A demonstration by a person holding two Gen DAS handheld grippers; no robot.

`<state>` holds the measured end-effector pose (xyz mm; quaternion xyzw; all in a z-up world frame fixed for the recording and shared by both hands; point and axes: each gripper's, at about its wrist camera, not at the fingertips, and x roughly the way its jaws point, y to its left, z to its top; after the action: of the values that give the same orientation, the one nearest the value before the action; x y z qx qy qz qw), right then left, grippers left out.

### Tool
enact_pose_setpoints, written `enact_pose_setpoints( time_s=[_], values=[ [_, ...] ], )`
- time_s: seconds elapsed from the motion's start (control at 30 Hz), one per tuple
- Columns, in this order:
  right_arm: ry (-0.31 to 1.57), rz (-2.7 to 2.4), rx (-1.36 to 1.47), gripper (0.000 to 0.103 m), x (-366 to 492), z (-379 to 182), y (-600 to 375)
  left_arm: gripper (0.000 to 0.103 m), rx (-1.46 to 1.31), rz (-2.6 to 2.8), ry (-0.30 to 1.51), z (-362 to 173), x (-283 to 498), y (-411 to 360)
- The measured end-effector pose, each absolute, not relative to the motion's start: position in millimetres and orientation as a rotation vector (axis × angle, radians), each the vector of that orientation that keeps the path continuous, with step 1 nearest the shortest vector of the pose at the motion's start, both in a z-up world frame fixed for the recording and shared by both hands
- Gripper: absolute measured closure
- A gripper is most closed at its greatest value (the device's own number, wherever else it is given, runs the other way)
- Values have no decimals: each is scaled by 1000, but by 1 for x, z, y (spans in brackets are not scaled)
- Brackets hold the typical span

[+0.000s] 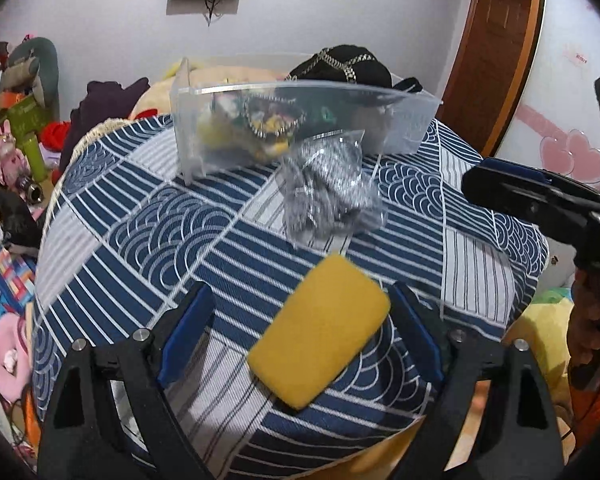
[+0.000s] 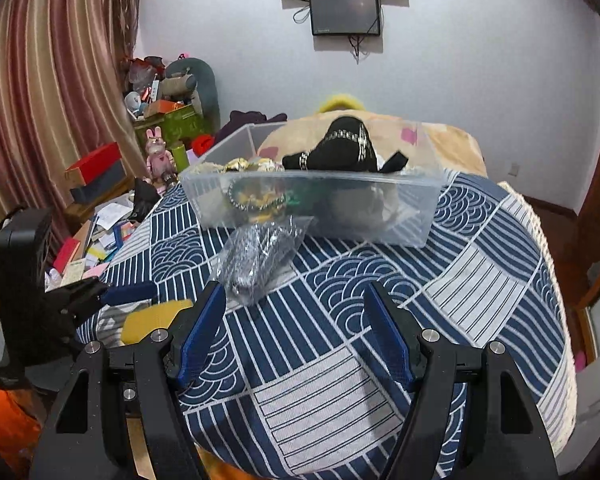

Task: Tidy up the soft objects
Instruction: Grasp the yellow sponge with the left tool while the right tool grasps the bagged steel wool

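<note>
The left tongs (image 1: 304, 330) are standing wide over the desk (image 1: 148, 216), its patterned cloth showing between the blue pads. A yellow sponge (image 1: 320, 330) is lying flat on the cloth between those fingers, apart from the left pad and just beside the right one. Beyond it, a clear bag (image 1: 332, 188) of silvery stuff is sitting on the cloth, just in front of the clear bin (image 1: 300, 120), which is holding a black item and other soft things. The right tongs (image 2: 296, 332) are also gaping wide, holding nothing, hovering near the bag (image 2: 260, 258).
</note>
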<state>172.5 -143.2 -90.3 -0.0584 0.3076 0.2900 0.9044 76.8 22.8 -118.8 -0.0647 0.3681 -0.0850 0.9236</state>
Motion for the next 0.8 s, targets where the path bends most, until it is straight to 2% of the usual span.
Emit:
enact_pose_setpoints(
  time_s=[0.03,0.1,0.2,0.3,0.8],
  values=[
    [643,600,-117,34,174,-92,-143,27,-140,-185,762,-122,76,24],
    [662,604,-110,34,177,-96,-141,31,-138,-187,742,-123,72,24],
    [670,602,-115,34,180,-100,-136,50,-130,-221,727,-121,68,23],
    [670,602,-114,34,183,-101,-130,54,-103,-221,717,-119,66,21],
    [720,638,-91,34,211,-105,-100,56,-187,-91,630,-92,82,72]
  ],
)
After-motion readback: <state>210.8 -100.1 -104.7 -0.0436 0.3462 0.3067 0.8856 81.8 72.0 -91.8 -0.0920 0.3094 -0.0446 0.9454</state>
